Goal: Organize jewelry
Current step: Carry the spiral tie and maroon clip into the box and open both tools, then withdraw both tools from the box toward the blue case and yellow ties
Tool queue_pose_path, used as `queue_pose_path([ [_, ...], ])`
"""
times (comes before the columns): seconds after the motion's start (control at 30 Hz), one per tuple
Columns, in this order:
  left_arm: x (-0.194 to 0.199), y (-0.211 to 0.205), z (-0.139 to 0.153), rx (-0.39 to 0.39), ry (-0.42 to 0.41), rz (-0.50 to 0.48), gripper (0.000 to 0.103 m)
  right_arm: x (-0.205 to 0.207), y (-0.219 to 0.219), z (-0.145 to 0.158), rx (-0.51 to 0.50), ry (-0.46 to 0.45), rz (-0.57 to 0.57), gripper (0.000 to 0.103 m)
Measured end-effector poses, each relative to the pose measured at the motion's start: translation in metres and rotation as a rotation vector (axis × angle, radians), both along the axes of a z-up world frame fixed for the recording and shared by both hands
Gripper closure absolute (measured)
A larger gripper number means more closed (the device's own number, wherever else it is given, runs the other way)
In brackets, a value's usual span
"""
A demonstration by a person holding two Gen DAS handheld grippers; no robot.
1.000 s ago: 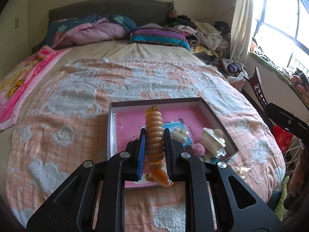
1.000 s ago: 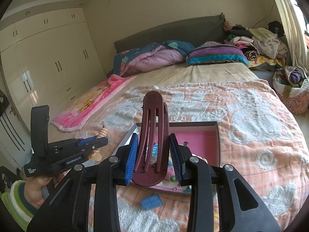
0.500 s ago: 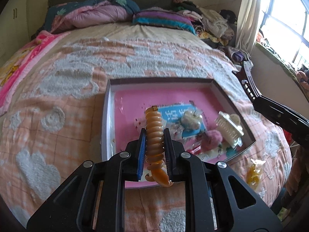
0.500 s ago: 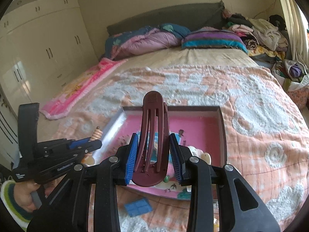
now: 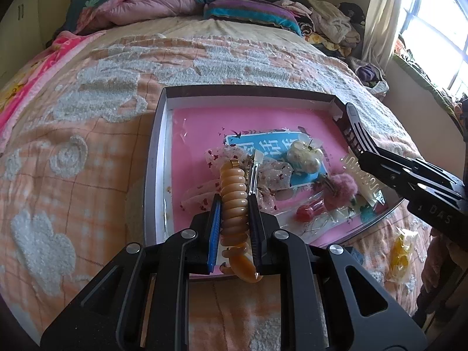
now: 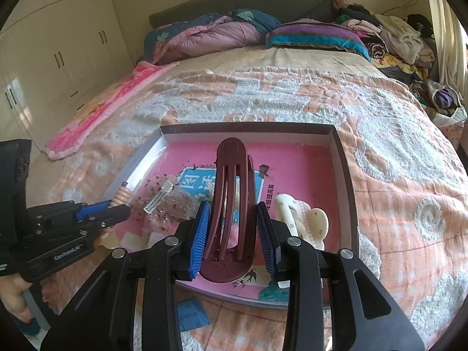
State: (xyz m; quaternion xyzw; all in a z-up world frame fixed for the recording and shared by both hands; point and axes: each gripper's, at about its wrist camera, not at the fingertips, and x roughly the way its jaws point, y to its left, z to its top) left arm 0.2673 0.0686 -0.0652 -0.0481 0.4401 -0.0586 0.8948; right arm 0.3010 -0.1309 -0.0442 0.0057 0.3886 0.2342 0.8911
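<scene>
My left gripper (image 5: 234, 204) is shut on an amber spiral hair clip (image 5: 234, 199) and holds it over the near left part of a shallow box (image 5: 159, 134) with a pink floor. My right gripper (image 6: 234, 213) is shut on a maroon hair clip (image 6: 231, 204) over the same box (image 6: 345, 181). In the box lie a cream claw clip (image 6: 301, 222), a pink pompom (image 5: 342, 187), a pearl piece (image 5: 304, 158), a red bead (image 5: 304, 212) and a clear barrette (image 6: 159, 197). The left gripper also shows in the right wrist view (image 6: 117, 207).
The box sits on a peach and white bedspread (image 5: 87, 117). A small blue packet (image 6: 191, 314) and a yellow packet (image 5: 402, 256) lie on the bed beside the box. Pillows (image 6: 316, 38) and piled clothes (image 6: 395, 38) are at the headboard; white wardrobes (image 6: 58, 52) stand left.
Both grippers have moved forward and down over the box with their clips still held. The box now fills more of both views.
</scene>
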Motion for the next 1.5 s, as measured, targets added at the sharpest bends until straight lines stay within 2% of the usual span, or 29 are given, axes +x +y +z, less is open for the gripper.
queue_pose_path([
  [0.07, 0.0, 0.0, 0.0, 0.001, 0.0, 0.0, 0.092, 0.0, 0.0, 0.0, -0.004, -0.004, -0.009, 0.07],
  [0.23, 0.0, 0.0, 0.0, -0.002, 0.0, 0.0, 0.092, -0.01, -0.008, 0.014, 0.014, -0.044, -0.02, 0.051],
  [0.33, 0.0, 0.0, 0.0, -0.002, 0.0, 0.001, 0.091, -0.02, -0.016, 0.024, 0.021, -0.066, -0.031, 0.044],
  [0.47, -0.002, 0.0, 0.006, -0.012, -0.008, 0.009, 0.068, -0.034, -0.031, 0.036, 0.047, -0.08, -0.051, 0.038],
  [0.7, -0.017, -0.009, 0.032, -0.011, -0.053, 0.011, 0.045, -0.065, -0.06, 0.059, 0.087, -0.119, -0.094, 0.024],
  [0.73, -0.021, -0.01, 0.038, -0.008, -0.065, 0.012, 0.04, -0.07, -0.063, 0.063, 0.089, -0.128, -0.097, 0.023],
  [0.8, -0.025, -0.014, 0.046, -0.006, -0.078, 0.014, 0.038, -0.08, -0.069, 0.071, 0.094, -0.145, -0.103, 0.023],
  [0.87, -0.031, -0.016, 0.057, -0.009, -0.093, 0.021, 0.027, -0.087, -0.073, 0.076, 0.097, -0.156, -0.107, 0.023],
  [0.97, -0.04, -0.019, 0.069, 0.0, -0.118, 0.03, 0.019, -0.099, -0.079, 0.087, 0.108, -0.175, -0.116, 0.022],
  [1.17, -0.054, -0.023, 0.087, 0.006, -0.147, 0.041, 0.01, -0.121, -0.091, 0.104, 0.128, -0.207, -0.127, 0.022],
  [1.4, -0.079, -0.03, 0.109, 0.009, -0.207, 0.037, 0.01, -0.15, -0.103, 0.127, 0.131, -0.257, -0.141, 0.022],
  [1.5, -0.09, -0.038, 0.119, 0.037, -0.235, 0.031, 0.01, -0.169, -0.111, 0.138, 0.136, -0.3, -0.157, 0.007],
])
